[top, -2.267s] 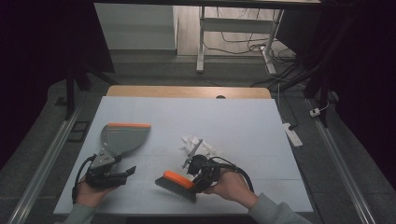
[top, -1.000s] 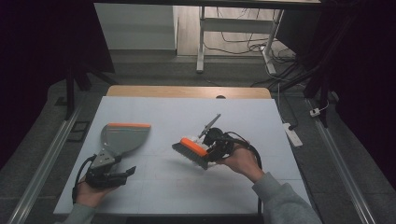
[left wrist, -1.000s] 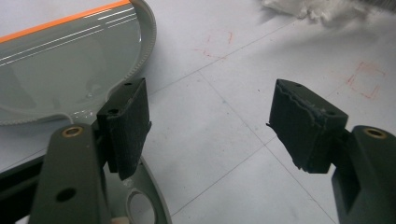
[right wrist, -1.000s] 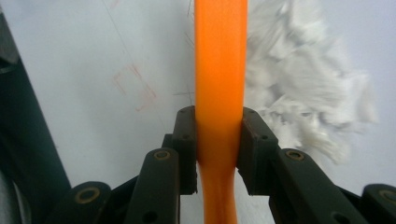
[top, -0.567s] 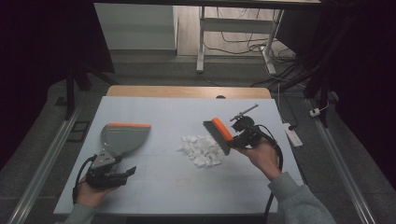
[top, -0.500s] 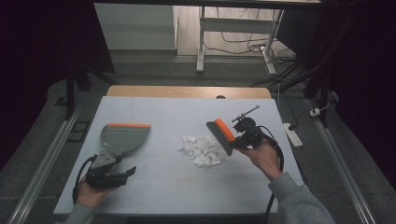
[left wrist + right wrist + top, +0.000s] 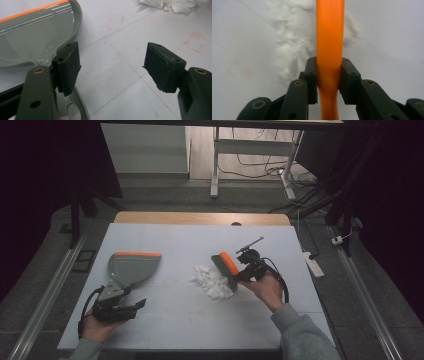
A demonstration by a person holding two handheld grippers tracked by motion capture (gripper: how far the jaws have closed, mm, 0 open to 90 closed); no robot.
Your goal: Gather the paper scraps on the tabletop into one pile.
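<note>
Orange-backed brush, clamped in the right hand-held gripper, has come down against the right edge of the white paper scraps. Left hand-held gripper stays released beside the dustpan on the worktop.

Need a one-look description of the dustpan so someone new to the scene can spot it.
Start at the pale blue table top and look to its left half, just ahead of the left gripper. The grey plastic dustpan lies flat there, its handle toward that gripper. Its straight orange lip along the far edge sets it apart from the white crumpled paper scraps and the orange-backed brush to its right.
</note>
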